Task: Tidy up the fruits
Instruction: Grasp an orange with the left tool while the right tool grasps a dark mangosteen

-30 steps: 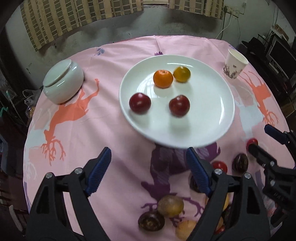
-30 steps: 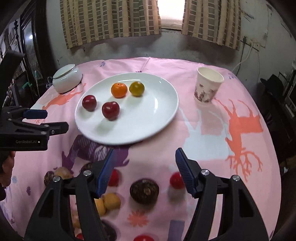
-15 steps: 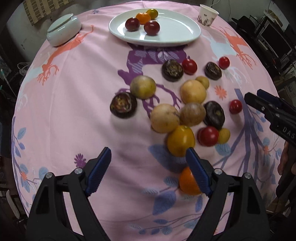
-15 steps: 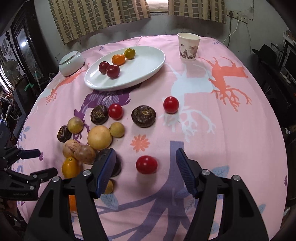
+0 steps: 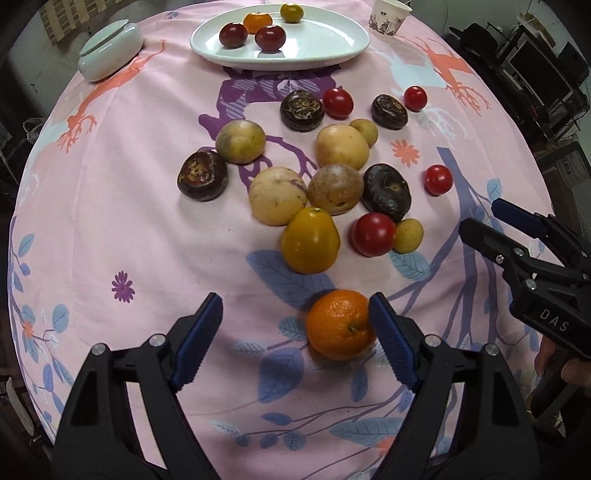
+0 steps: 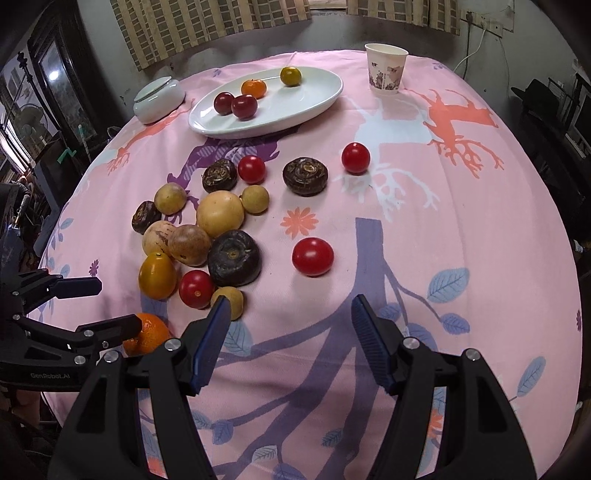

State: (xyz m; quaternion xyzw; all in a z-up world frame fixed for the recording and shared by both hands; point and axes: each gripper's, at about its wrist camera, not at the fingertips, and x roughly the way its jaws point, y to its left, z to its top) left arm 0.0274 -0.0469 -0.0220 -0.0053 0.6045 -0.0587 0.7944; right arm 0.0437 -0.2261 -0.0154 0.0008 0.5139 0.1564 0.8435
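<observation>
Left gripper [image 5: 295, 332] points steeply down at the near edge of the pink tablecloth [image 5: 110, 221], jaws wide and just closing a little; the mandarin orange [image 5: 340, 325] sits between them at 3 o'clock of the gap, against the right pad, left pad well clear, so not gripped. The mandarin's stem dimple faces the camera and slightly right; it is near round, no clear long axis. At 12 o'clock from it stands a yellow-orange pear-shaped tomato [image 5: 310, 240], narrow end and long axis pointing away toward the plate. Beyond lies a loose cluster: tan passion fruits [image 5: 341, 146], dark water chestnuts [image 5: 386, 192] with their centres up, a red cherry tomato [image 5: 373, 234], a small longan [image 5: 408, 235] touching it. White oval plate [image 5: 325, 40] at 12 o'clock carries two dark red plums, one small orange and one greenish citrus; long axis runs left-right. Lidded white jar [image 5: 110, 55] at 10 o'clock, paper cup [image 5: 388, 18] at 1 o'clock. Right gripper [image 6: 290, 338] hovers over bare cloth, jaws about half open, empty; a lone cherry tomato [image 6: 313, 256] lies at 12 o'clock ahead.
</observation>
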